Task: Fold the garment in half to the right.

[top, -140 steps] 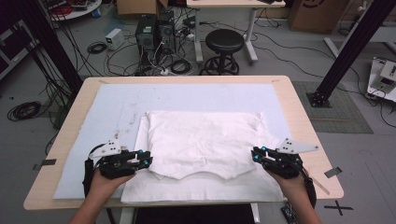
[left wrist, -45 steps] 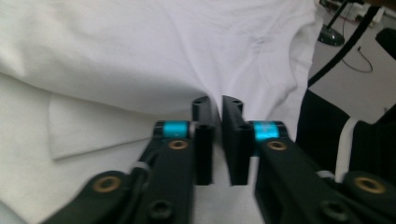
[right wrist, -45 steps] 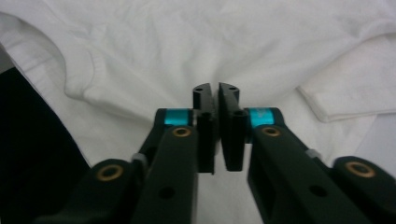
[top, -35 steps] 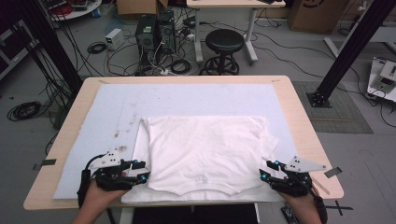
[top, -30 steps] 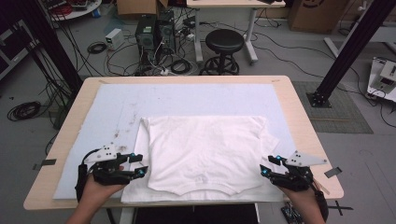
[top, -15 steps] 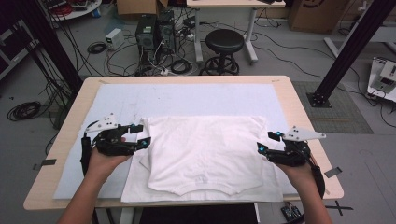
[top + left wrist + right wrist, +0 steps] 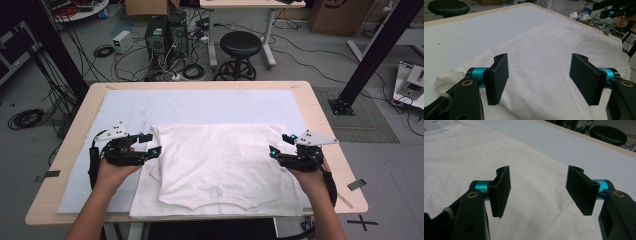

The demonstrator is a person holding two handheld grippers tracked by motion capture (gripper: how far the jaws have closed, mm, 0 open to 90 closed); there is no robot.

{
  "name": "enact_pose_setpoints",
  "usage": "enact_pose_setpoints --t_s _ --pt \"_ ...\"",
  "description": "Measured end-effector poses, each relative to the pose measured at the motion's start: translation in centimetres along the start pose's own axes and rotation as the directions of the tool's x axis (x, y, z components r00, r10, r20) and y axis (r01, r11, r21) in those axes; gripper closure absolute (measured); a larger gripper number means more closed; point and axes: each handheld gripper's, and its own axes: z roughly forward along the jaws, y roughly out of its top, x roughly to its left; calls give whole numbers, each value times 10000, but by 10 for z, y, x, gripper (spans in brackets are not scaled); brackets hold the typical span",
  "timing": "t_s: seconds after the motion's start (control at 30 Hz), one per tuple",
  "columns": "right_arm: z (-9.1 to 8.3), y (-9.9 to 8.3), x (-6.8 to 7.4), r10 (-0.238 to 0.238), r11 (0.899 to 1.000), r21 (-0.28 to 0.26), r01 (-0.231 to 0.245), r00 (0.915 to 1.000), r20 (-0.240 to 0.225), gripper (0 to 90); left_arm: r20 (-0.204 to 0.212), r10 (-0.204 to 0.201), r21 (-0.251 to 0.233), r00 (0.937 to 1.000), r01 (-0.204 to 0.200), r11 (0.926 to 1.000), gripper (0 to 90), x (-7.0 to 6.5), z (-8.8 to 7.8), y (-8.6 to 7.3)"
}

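Note:
A white T-shirt lies folded and flat on the pale mat, its curved hem toward the near edge. My left gripper hovers at the shirt's left edge, pointing inward. Its jaws have just been opening and stand open with nothing between them, the cloth lying below my left gripper. My right gripper hovers at the shirt's right edge. Its jaws have also just been opening, and my right gripper is open and empty above the fabric.
The wooden table has bare mat beyond the shirt and to its left. On the floor behind stand a black stool, computer towers with cables, and a black slanted post at the right.
Both grippers have let go of the shirt near the table's front edge, risen and moved away from me along its sides, their jaws now wider. The shirt lies still.

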Motion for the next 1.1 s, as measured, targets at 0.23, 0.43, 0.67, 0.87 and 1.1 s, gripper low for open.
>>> enact_pose_setpoints --t_s 0.23,0.43,0.67,0.87,1.1 --pt "-1 -9 -9 309 9993 210 -311 9995 115 373 -93 -49 402 9999 53 9992 318 0 3 -9" --pt "7 -9 -10 319 9991 263 -320 9995 27 373 -54 -239 837 9997 242 9962 321 -4 6 -23" --pt "16 -6 -5 7 9993 372 -4 10000 -79 373 190 -260 1703 9995 224 9851 336 -16 24 -42" --pt "19 -7 -5 -144 9986 504 142 9999 22 373 349 -280 2634 9990 178 9645 501 -21 31 -56" --pt "20 -9 -5 -84 9983 569 81 9999 60 373 -26 625 2975 9980 -589 9529 866 -30 28 -54"
